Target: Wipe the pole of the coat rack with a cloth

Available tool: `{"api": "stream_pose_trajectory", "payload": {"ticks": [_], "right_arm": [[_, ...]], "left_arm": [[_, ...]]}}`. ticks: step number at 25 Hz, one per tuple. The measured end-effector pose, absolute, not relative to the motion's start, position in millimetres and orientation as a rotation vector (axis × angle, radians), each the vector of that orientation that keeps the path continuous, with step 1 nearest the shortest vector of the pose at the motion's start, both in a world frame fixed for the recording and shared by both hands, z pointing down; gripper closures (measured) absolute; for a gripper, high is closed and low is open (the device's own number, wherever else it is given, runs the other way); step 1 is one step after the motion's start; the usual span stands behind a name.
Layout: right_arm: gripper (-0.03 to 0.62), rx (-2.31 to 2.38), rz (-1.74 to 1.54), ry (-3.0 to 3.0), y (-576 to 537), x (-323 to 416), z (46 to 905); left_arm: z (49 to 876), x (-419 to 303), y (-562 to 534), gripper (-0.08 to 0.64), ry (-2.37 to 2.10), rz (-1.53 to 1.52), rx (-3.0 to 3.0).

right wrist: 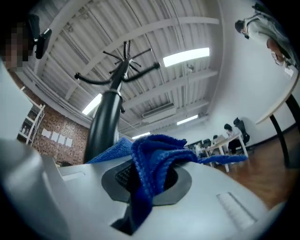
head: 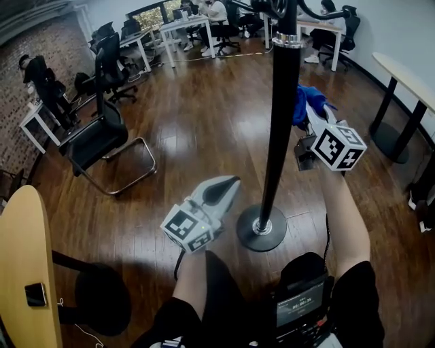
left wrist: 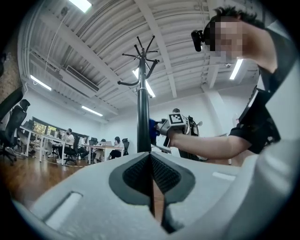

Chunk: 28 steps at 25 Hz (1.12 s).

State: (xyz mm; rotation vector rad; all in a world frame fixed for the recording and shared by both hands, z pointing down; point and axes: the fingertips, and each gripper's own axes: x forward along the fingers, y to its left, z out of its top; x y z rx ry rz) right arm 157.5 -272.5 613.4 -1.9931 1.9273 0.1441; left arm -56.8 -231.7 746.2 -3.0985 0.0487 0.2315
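Head view, looking down: two tools, one cloth, one coat rack. Nearest, the left tool points at the lower part of the pole. It is near the pole but apart from it, above the single round base on the dark wood floor. Higher up, at the pole's right side, the right tool carries the blue cloth. The cloth lies against the pole so far as this view tells.

Left gripper view adds the state of the left tool. Its jaws are pressed together with nothing between them, and the pole rises straight beyond their seam to the hooks.

Right gripper view shows the right tool clamped on a bunched fold of the cloth. The fold spills over both pads and hides the gap, and a flat part of the cloth reaches left to the pole.

Only the two gripper views show the hooks and the ceiling strip lights. Only the head view shows the base.

Surroundings, head view:
- One empty black chair stands left of the rack, well apart.
- One curved wooden surface at the lower left edge bears one phone.
- One round surface stands at the right edge.
- Farthest are white surfaces with seated people, partly crossed by the pole.
- One standing person is by the brick wall.
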Motion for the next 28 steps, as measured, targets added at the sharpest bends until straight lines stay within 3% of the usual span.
{"api": "stream_pose_trajectory", "payload": {"ticks": [10, 17, 22, 28], "right_arm": [[0.561, -1.966, -0.338, 2.242, -298, 150, 859], [0.563, -1.979, -0.808, 2.052, -268, 145, 1018], [0.563, -1.831, -0.821, 1.947, -270, 150, 999], [0.563, -1.666, -0.493, 2.024, -287, 149, 838]], "left_arm": [[775, -59, -236, 0.558, 0.079, 0.163, -3.138], [784, -53, -231, 0.558, 0.054, 0.117, -3.150], [781, -51, -234, 0.558, 0.062, 0.108, -3.138], [772, -51, -233, 0.558, 0.042, 0.130, -3.118]]}}
